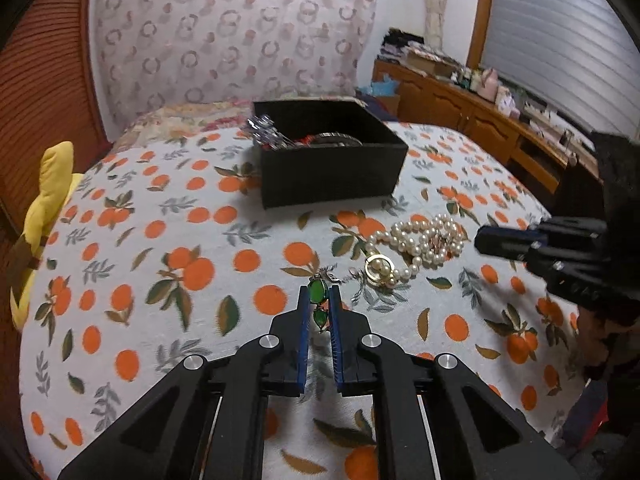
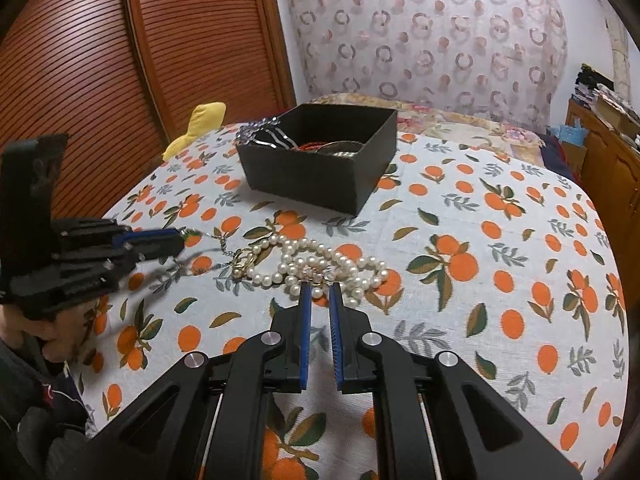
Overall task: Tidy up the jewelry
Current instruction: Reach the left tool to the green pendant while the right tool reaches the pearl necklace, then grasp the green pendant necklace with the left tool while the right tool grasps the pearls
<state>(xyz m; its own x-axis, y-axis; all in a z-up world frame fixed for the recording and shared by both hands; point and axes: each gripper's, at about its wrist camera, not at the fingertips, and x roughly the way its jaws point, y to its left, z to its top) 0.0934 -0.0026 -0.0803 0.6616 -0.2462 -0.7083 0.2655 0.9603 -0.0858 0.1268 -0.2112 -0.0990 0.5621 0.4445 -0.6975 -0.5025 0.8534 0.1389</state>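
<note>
My left gripper (image 1: 319, 292) is shut on a green-stone pendant (image 1: 318, 293) just above the orange-print bedspread; its thin silver chain (image 1: 352, 276) trails toward a gold ring (image 1: 378, 266). A heap of pearl necklace (image 1: 420, 240) lies to its right. In the right wrist view, my right gripper (image 2: 320, 288) has its jaws drawn close on the pearl necklace (image 2: 340, 260) at its gold clasp. The left gripper (image 2: 180, 236) shows at the left there. A black open box (image 1: 332, 176) (image 2: 312, 184) farther back holds several pieces, with a hair comb over its rim.
A yellow plush toy (image 1: 44, 208) (image 2: 200, 124) lies at the bed's left edge by the wooden slatted doors (image 2: 120, 80). A wooden dresser (image 1: 480, 120) crowded with small items runs along the right. Pillows and a patterned curtain stand behind the box.
</note>
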